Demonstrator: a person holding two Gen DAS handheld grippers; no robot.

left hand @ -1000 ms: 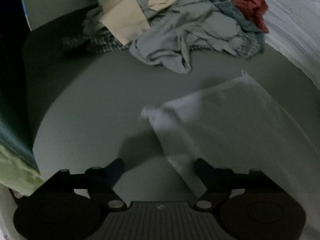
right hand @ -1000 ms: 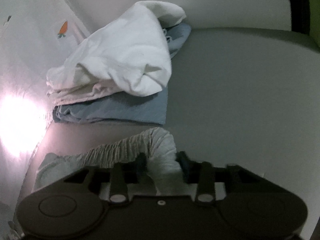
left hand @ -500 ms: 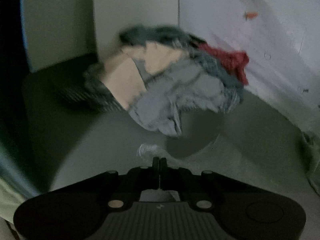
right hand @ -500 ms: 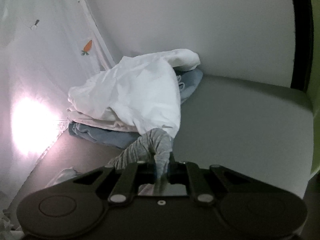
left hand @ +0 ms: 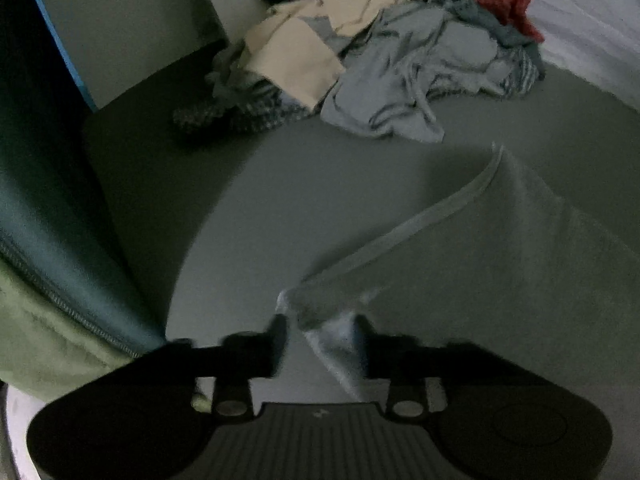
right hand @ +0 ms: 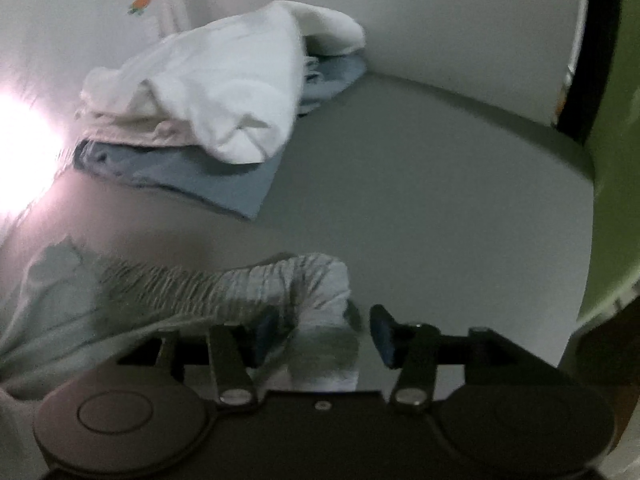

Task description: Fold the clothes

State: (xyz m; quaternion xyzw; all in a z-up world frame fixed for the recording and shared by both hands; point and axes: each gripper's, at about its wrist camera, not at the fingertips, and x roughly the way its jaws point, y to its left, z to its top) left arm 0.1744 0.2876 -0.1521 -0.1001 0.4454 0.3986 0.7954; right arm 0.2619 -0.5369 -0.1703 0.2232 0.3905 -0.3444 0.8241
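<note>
while i'm spreading both tongs, left (left hand: 320,330) and right (right hand: 320,326), around the garment's (left hand: 500,264) corners between their fingers, nothing is gripping it, so it's risking bunching before my fold.

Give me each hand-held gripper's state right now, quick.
Left hand-held gripper: open, a corner of the pale garment lying between its fingers.
Right hand-held gripper: open, the garment's gathered waistband between its fingers.
</note>
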